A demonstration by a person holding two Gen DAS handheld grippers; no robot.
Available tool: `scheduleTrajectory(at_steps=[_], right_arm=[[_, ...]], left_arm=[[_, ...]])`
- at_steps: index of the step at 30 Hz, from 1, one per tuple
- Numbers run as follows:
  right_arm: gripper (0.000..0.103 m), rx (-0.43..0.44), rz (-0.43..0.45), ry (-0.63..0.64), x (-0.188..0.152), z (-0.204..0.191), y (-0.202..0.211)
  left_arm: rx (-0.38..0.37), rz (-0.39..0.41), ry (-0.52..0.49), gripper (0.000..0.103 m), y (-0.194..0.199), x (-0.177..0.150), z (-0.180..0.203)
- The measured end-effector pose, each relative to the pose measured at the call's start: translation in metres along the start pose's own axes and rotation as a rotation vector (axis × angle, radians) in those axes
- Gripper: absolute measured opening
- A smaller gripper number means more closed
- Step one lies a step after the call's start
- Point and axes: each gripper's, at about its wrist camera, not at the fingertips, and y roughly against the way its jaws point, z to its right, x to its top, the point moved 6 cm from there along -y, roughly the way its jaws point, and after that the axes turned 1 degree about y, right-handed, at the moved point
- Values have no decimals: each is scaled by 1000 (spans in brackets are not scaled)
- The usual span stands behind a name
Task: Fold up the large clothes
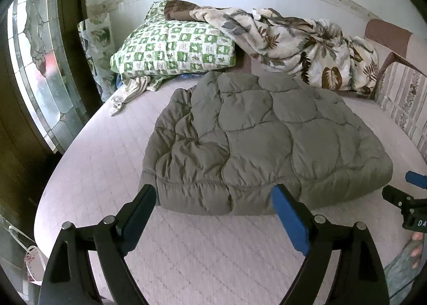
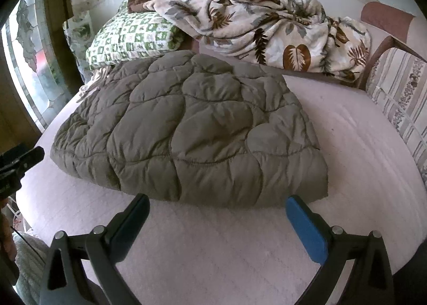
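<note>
1. Left tongs (image 1: 214, 199) spread wide, nothing between them, hanging just short of the near hem of the jacket (image 1: 261, 142). Right tongs (image 2: 217, 207) spread wide too, empty, hanging just short of the same near edge, toward its right corner.
2. Grey quilted jacket lies on the bed (image 1: 106, 161) as a thick folded bundle, roughly square, mid-mattress. Checked pillow (image 1: 173, 46) and leaf-print blanket (image 1: 301, 43) sit behind it by the wall, the blanket's near edge close to the far end of the bundle.
3. My read: fold looks nearly done; I'm either squaring up or setting up one last fold.
4. To do it well: take the near edge at both corners together, one tongs each, bite through all the layers, not just the top skin.
5. Lift evenly and carry it over the far end, keeping the stitched hem straight.
6. Left side looks lumpy where the fabric bunches; press that flat first or the fold goes crooked.
7. Padding is springy, so I'd press down before letting go.
</note>
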Motion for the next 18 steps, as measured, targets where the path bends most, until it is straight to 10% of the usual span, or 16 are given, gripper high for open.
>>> scheduleTrajectory(at_steps=[18], right_arm=[[103, -1, 8, 15, -13, -1, 21]], left_arm=[[57, 38, -9, 89, 24, -14, -4]])
